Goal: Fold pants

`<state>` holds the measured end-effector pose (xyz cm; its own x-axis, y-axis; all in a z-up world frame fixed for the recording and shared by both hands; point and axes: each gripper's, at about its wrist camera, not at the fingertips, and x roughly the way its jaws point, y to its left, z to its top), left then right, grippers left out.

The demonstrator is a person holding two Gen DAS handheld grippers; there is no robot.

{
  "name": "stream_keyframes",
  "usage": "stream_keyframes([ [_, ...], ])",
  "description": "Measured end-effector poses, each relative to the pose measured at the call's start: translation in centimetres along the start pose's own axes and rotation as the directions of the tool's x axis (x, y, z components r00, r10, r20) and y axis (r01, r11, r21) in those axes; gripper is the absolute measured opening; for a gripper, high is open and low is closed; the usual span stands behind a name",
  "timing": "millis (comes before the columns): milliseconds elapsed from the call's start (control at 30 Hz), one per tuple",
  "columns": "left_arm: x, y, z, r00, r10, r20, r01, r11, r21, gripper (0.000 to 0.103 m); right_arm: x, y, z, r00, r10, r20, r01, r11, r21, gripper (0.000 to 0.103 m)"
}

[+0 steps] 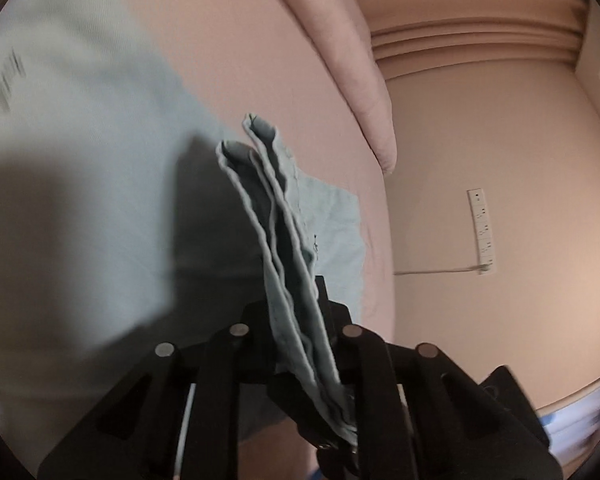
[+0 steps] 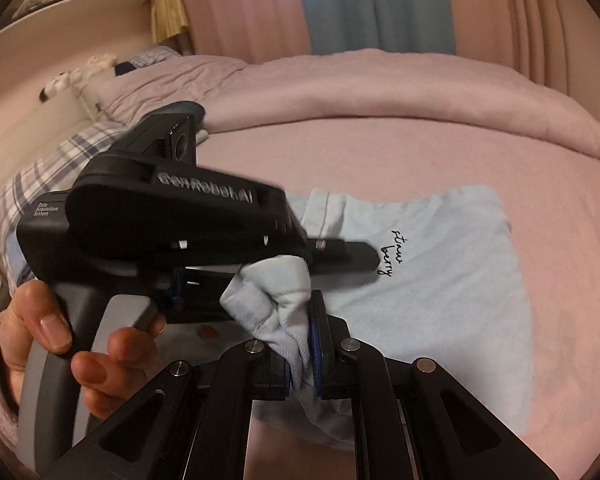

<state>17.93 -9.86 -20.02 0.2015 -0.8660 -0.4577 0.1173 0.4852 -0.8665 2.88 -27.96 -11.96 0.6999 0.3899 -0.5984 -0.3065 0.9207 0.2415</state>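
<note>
The light blue pants [image 2: 440,280] lie on the pink bed, with dark script lettering on them. My right gripper [image 2: 300,344] is shut on a bunched edge of the pants, lifted off the bed. My left gripper [image 1: 300,320] is shut on a layered fold of the same pants [image 1: 276,220], which sticks up between the fingers. In the right wrist view the left gripper [image 2: 340,252] is seen from the side, just beyond the right one, held by a hand [image 2: 60,332]. The rest of the pants spreads out to the left in the left wrist view [image 1: 80,140].
The pink bedsheet [image 2: 420,152] covers the bed, with a rumpled pink duvet [image 2: 340,80] along the far side. A plaid pillow [image 2: 40,168] lies at the left. Curtains [image 2: 340,4] hang behind. A white power strip [image 1: 482,232] lies on the floor beside the bed.
</note>
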Motion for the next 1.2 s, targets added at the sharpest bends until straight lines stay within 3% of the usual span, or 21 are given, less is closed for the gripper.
stream_keyframes([
  [167,-2.8,-0.8,1.3,0.992,0.104,0.075,-0.112,0.987,0.113,0.010,1.1,3.2,1.3,0.999,0.048,0.013,-0.048,0.997,-0.052,0.010],
  [267,-4.8,0.5,1.5,0.977,0.182,0.113,-0.195,0.973,0.126,0.009,2.3,5.2,1.2,0.997,0.079,-0.004,-0.079,0.994,-0.075,0.010],
  [333,-4.3,1.3,1.9,0.957,0.266,0.118,-0.282,0.947,0.154,0.012,3.5,6.4,1.0,0.995,0.101,-0.024,-0.103,0.990,-0.093,0.010],
  [400,-4.2,2.9,2.3,0.910,0.397,0.116,-0.411,0.899,0.152,0.028,5.6,7.2,0.7,0.987,0.118,-0.109,-0.129,0.987,-0.100,0.023],
  [467,-5.2,3.5,2.3,0.903,0.405,0.144,-0.423,0.897,0.130,0.038,6.8,6.8,0.1,0.969,0.148,-0.200,-0.158,0.987,-0.037,0.031],
  [533,-6.5,3.0,2.1,0.888,0.416,0.195,-0.445,0.884,0.139,0.057,5.6,5.8,0.0,0.958,0.208,-0.195,-0.211,0.978,0.008,0.033],
  [567,-7.2,2.5,1.9,0.886,0.408,0.222,-0.445,0.882,0.154,0.058,4.8,5.3,0.0,0.956,0.225,-0.189,-0.226,0.974,0.014,0.039],
  [667,-8.3,0.4,0.9,0.884,0.385,0.265,-0.447,0.864,0.232,0.056,1.5,2.7,0.9,0.949,0.284,-0.138,-0.277,0.958,0.066,0.047],
  [700,-8.0,-0.8,0.5,0.895,0.358,0.266,-0.426,0.863,0.272,0.057,0.7,1.6,1.4,0.952,0.282,-0.116,-0.273,0.958,0.082,0.047],
  [800,-5.5,-2.9,0.6,0.923,0.304,0.236,-0.372,0.864,0.339,0.057,0.0,-1.5,3.3,0.982,0.164,-0.096,-0.154,0.983,0.098,0.047],
  [867,-4.1,-3.3,-0.2,0.944,0.278,0.178,-0.326,0.866,0.379,0.053,1.3,-3.3,3.9,0.988,0.047,-0.147,-0.033,0.995,0.094,0.042],
  [900,-2.5,-3.4,-0.9,0.944,0.295,0.147,-0.329,0.851,0.408,0.052,2.4,-4.0,4.3,0.986,0.028,-0.165,-0.012,0.995,0.099,0.034],
  [967,0.0,-2.4,-2.3,0.926,0.364,0.104,-0.372,0.824,0.428,0.043,4.9,-5.3,4.4,0.973,-0.033,-0.229,0.057,0.994,0.098,0.033],
  [1033,1.2,-0.3,-3.1,0.905,0.420,0.058,-0.407,0.822,0.398,0.037,7.1,-6.2,3.6,0.952,-0.066,-0.298,0.101,0.989,0.105,0.029],
  [1067,0.8,0.9,-4.0,0.902,0.423,0.083,-0.420,0.818,0.392,0.025,7.7,-6.4,3.5,0.954,-0.056,-0.295,0.090,0.991,0.103,0.028],
  [1200,-2.4,1.8,-4.9,0.919,0.380,0.105,-0.391,0.839,0.379,0.023,7.1,-5.2,4.3,0.939,-0.100,-0.329,0.126,0.990,0.060,0.028],
])
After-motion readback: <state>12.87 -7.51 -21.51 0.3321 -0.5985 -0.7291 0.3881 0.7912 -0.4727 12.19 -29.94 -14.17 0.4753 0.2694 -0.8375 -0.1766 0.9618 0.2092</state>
